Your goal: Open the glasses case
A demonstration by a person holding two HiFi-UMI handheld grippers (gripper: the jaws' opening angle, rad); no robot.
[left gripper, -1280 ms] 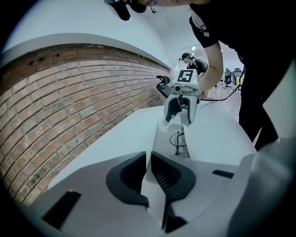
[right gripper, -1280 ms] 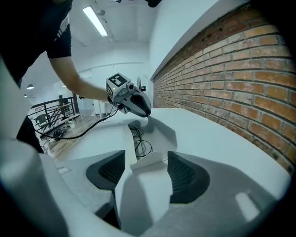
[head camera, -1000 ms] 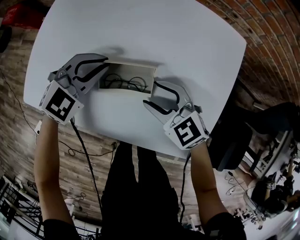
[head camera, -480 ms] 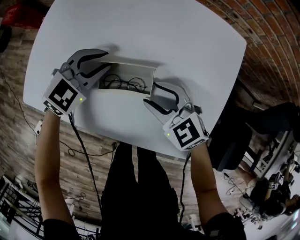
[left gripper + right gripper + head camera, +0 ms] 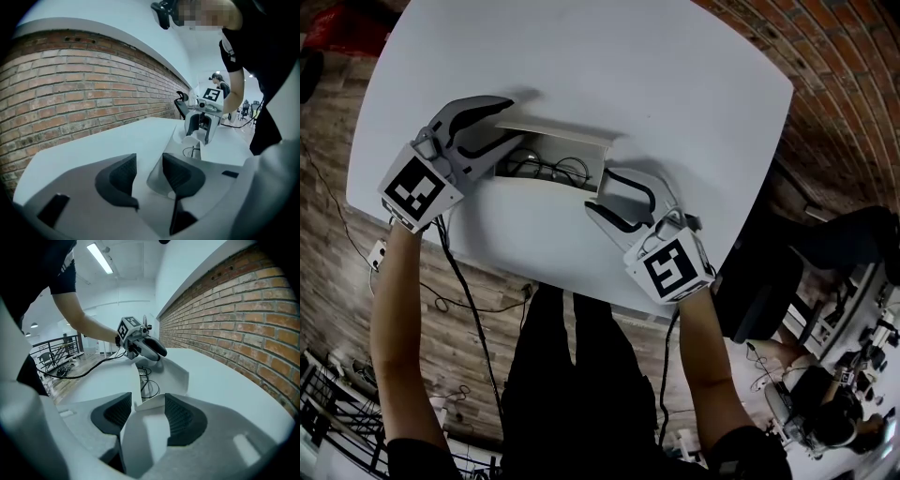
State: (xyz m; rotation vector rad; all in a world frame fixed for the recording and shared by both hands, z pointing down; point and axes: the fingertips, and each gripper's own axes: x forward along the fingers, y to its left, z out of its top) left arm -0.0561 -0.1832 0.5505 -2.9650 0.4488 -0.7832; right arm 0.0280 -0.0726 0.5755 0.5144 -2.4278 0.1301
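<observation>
A white glasses case (image 5: 546, 183) lies open on the white table (image 5: 675, 94), with dark-framed glasses (image 5: 548, 169) inside. Its lid (image 5: 562, 134) leans back on the far side. My left gripper (image 5: 514, 124) sits at the case's left end with its jaws opening. In the left gripper view the case's rounded end (image 5: 158, 176) lies between the pads, beside the right one and apart from the left pad (image 5: 119, 180). My right gripper (image 5: 600, 190) is shut on the case's right end, whose wall (image 5: 145, 427) fills the gap between its pads.
A brick wall (image 5: 834, 66) runs past the table's far right side. The table's near edge (image 5: 581, 295) lies just behind both grippers, above a wooden floor (image 5: 337, 216) with cables (image 5: 469, 309). Office furniture (image 5: 825, 356) stands at the lower right.
My left gripper's jaws have spread apart and the gripper has rolled a little. The lid has tipped further back. The right gripper has stayed at the case's right end.
</observation>
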